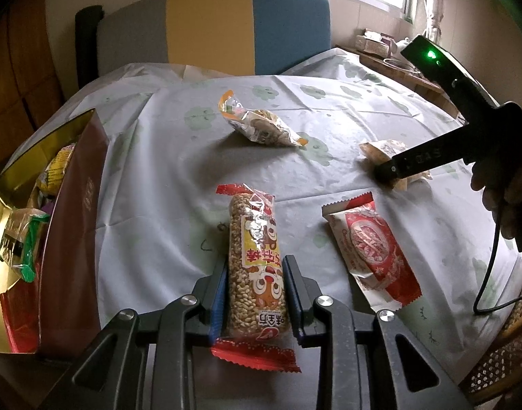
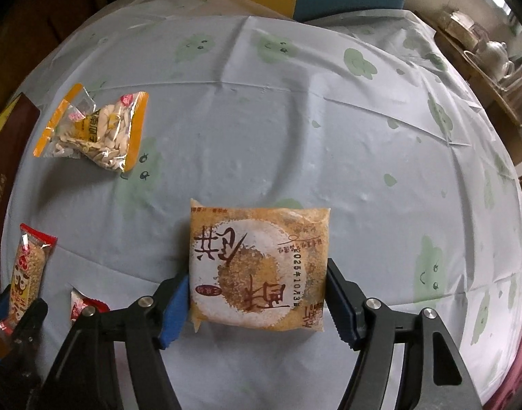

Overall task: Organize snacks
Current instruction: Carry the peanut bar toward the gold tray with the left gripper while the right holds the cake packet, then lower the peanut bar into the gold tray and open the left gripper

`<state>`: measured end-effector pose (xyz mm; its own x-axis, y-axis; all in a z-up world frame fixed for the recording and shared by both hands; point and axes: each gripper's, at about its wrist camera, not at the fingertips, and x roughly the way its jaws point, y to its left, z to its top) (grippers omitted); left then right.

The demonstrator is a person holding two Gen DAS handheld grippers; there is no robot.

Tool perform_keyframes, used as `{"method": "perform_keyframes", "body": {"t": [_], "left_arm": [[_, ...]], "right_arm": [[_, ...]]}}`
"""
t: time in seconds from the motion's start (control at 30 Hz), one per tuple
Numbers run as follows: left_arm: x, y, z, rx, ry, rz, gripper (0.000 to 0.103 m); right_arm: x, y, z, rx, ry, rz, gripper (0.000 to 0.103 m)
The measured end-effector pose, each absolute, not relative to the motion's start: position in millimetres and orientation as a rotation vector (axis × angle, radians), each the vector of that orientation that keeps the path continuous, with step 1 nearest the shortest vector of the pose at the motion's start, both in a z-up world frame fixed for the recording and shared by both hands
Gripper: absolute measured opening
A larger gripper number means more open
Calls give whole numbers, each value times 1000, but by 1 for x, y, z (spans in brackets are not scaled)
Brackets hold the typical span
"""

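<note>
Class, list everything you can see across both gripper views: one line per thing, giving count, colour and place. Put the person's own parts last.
Rice bar: one, red-ended clear wrapper, between the left jaws.
Square pastry: one, tan and white, between the right jaws.
Red packet: one, red and white, flat on the cloth right of the rice bar.
Seed bag: one, clear with orange edges, mid-table.
Box: one, maroon with gold inside, left table edge, snacks inside.
Tablecloth: one, pale blue with green prints.
Chair: one, grey, yellow and blue, behind the table.
Left gripper: black, blue pads, shut on the bar.
Right gripper: black, blue pads, closing around the pastry.
Hand: one, holding the right gripper.
</note>
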<state>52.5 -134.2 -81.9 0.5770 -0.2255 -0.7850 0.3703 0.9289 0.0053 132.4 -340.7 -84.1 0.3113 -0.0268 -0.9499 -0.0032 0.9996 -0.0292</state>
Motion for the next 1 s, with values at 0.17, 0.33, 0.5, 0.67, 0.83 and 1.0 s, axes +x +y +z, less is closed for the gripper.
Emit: {"method": "perform_keyframes", "body": {"t": [0.17,0.33,0.5,0.67,0.83,1.0], "left_arm": [[50,-133,-79,165,900,-367,31],[47,-133,-72,163,892,-371,31],[43,-130,-60,161,864,-372,31],[42,-127,-50,146,856,-374,31],[46,-109,-29,85,836,-370,31],[59,-58,3,-38,798,-294,31]], "right_arm": [[128,-334,-86,-44,1246,-15,71],[126,-334,-85,-48,1247,-12,71],[127,-334,-85,-59,1244,-10,71],[126,-333,-85,-68,1237,-11,71],[125,-330,-86,-91,1226,-8,71],[123,-328,-86,-100,1221,-8,71]]}}
